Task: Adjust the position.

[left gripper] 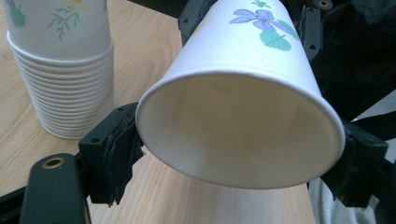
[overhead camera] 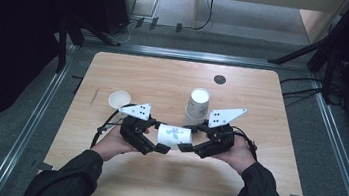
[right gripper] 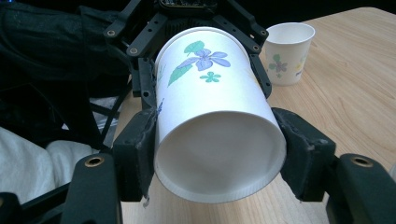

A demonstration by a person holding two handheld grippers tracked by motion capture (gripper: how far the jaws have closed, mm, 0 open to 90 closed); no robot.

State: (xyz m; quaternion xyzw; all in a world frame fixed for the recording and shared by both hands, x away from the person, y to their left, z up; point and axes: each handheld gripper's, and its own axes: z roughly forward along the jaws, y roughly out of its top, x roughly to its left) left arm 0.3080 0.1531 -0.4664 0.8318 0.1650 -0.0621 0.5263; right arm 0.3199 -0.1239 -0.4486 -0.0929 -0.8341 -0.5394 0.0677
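Both grippers, left gripper [overhead camera: 162, 148] and right gripper [overhead camera: 184, 146], clamp the paper cup [overhead camera: 175, 136] lying sideways between them.

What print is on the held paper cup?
White paper cup with purple flowers and green leaves; clearest in the right gripper view.

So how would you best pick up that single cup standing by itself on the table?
Take the single cup by its side wall, just below the rim, coming in level from the side: it stands upright, mouth up, round and thin, so squeeze gently.
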